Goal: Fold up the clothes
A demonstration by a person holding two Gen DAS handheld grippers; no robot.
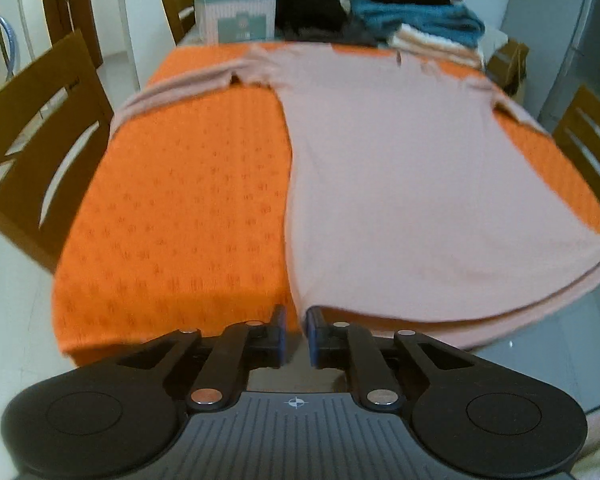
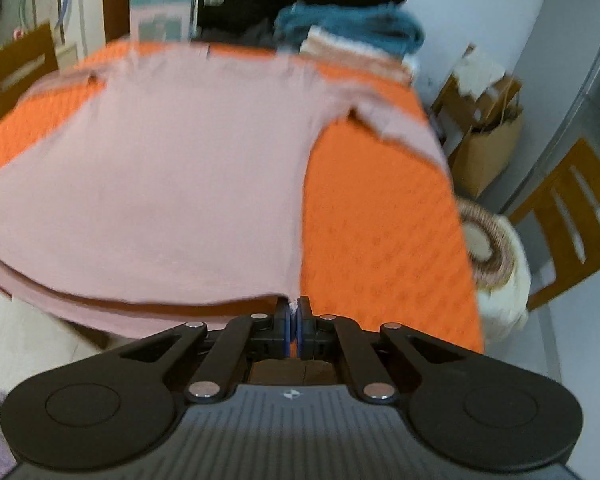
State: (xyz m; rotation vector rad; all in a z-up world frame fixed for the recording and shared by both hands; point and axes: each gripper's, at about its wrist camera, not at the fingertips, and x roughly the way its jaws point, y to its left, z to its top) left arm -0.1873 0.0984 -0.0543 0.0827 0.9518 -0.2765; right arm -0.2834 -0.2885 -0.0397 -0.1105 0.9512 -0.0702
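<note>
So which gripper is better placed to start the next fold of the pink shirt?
Probably the right gripper: its jaws are shut on the hem corner of the pink shirt. The left gripper sits at the other hem corner with its jaws slightly apart, so it would have to close first.

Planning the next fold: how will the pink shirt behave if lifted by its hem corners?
The pink shirt looks thin and limp; it will likely sag between grips. Its hem already droops over the edge of the orange tablecloth, suggesting a light, floppy fabric. It may drag rather than slide cleanly.
</note>
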